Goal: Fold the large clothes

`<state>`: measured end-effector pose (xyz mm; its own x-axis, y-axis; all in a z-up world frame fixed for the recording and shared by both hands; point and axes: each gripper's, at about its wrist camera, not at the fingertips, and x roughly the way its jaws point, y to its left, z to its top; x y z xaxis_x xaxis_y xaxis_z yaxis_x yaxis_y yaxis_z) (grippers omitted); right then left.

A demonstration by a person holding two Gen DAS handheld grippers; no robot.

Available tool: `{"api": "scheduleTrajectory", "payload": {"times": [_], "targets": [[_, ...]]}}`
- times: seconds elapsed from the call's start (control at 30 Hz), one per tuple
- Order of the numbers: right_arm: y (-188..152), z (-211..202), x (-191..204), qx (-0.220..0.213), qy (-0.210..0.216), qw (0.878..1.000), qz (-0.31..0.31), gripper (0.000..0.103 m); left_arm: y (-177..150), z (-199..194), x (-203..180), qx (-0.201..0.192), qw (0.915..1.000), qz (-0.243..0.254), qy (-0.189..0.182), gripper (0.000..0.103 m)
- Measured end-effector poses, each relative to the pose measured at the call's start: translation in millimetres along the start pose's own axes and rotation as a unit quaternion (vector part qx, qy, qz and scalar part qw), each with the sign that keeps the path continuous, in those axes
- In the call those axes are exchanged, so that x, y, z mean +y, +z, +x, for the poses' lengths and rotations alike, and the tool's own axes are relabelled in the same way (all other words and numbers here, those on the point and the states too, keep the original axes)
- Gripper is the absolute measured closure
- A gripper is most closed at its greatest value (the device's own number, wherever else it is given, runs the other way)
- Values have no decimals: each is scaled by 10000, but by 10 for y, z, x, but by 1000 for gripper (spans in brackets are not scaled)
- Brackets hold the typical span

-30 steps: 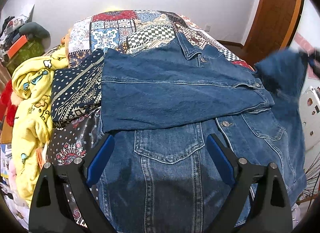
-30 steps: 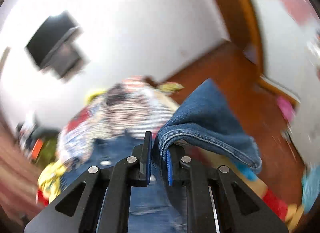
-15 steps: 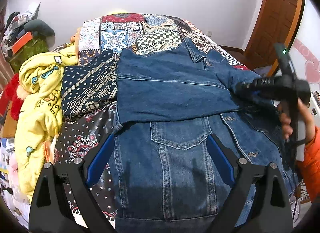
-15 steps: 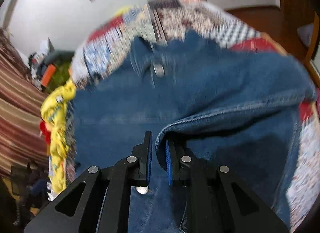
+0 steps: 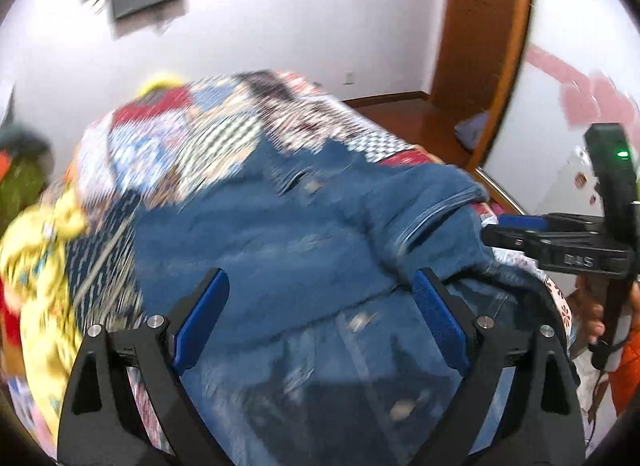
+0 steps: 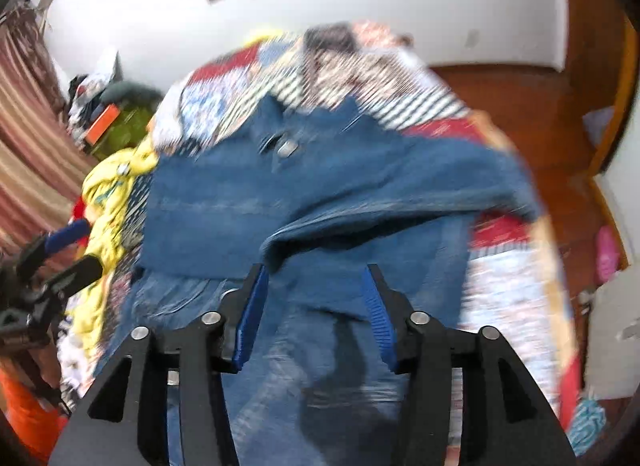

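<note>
Both grippers, left (image 5: 320, 322) and right (image 6: 314, 312), are held open, empty, over the denim jacket (image 6: 320, 193); with both sleeves folded in, the near hem is probably to be gripped next.

Right tongs (image 6: 312, 316) newly off sleeve (image 6: 400, 181).

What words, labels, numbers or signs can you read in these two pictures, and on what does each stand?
None can be read for sure.
Raised letters on the side of the right gripper: too blurred to read.
Button on the jacket: any stamp is lost in blur.
Stickers at the right edge of the left wrist view: too small to read.
</note>
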<state>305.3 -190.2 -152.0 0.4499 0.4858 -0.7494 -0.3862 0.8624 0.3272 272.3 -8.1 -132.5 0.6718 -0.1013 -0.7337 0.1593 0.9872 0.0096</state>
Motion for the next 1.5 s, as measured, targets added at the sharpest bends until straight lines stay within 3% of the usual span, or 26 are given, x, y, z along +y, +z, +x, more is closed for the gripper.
{"api": "scheduleTrajectory", "payload": {"times": [0.07, 0.13, 0.27, 0.4, 0.53, 0.6, 0.63, 0.77, 1.03, 1.17, 1.27, 1.33, 1.5], "targets": [[7, -132, -194, -217, -102, 9995, 187, 44, 166, 137, -187, 36, 9996, 265, -88, 10], [2, -215, -432, -381, -345, 9979, 388, 44, 312, 310, -372, 110, 9983, 526, -210, 10], [-35, -110, -682, -307, -723, 9946, 679, 44, 495, 718, -714, 345, 9938, 973, -409, 11], [-115, 70, -919, -67, -692, 9924, 1012, 44, 559, 1252, -1021, 859, 9848, 1344, -680, 32], [-165, 192, -966, 80, -595, 9926, 1051, 44, 512, 1712, -1242, 1268, 9748, 1692, -714, 40], [-190, 249, -967, 139, -510, 9934, 1018, 44, 487, 1912, -1313, 1455, 9711, 1751, -724, 58], [-192, 303, -946, 177, -475, 9936, 1013, 44, 486, 1983, -1319, 1503, 9710, 1709, -726, 62], [-244, 448, -922, 351, -442, 9942, 918, 44, 604, 2002, -1236, 1360, 9768, 1328, -991, 93], [-278, 496, -896, 377, -549, 9947, 787, 44, 852, 1175, -724, 363, 9916, 745, -995, 96], [-286, 497, -867, 381, -639, 9945, 735, 44, 691, 825, -252, 132, 9969, 544, -550, 96], [-288, 491, -850, 396, -672, 9942, 744, 44, 436, 803, 129, 378, 9985, 270, -298, 96], [-292, 493, -845, 412, -685, 9941, 735, 44, 186, 885, 324, 751, 9967, 101, -274, 93], [-310, 505, -796, 479, -830, 9935, 621, 44, -407, 1073, 492, 1485, 9889, -78, 10, 53]]}}
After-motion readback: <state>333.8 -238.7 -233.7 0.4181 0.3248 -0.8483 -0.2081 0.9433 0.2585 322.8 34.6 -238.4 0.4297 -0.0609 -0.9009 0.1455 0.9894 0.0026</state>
